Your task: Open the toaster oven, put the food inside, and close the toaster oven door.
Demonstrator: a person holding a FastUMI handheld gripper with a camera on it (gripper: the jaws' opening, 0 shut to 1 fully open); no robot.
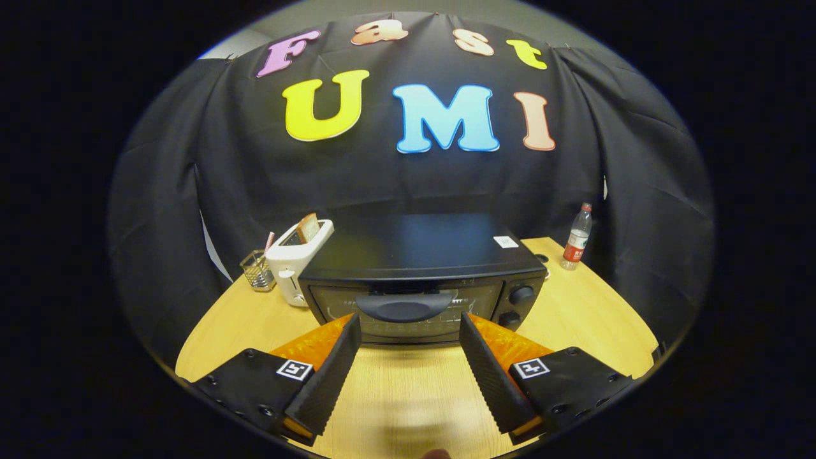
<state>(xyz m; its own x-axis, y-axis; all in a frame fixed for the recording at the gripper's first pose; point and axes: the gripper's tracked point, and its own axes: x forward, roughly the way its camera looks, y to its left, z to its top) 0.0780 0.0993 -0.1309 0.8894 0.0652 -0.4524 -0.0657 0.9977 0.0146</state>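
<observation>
A: Oven position?

B: Mid-table, just ahead of the fingertips. Long axis runs side to side, across the line of the fingers. Front faces the camera: glass door, with handle along the door's top edge, also lying side to side. Two knobs stacked at the right end of the front. Door shut.

A: Gripper state?

B: Released. Fingers spread wide, nothing between them but bare tabletop. Tips sit level with the lower part of the door, one to each side of the handle. Cannot tell whether they touch the glass.

A: Food?

B: A slice of toast stands upright in a white toaster, just beside the oven's left rear corner.

A: Other items?

B: Wire cup with a pink stick in it, just left of the toaster. Bottle, red label, upright, near the far right edge of the table, well apart from the oven. Small white sticker on the oven's top, right rear.
</observation>
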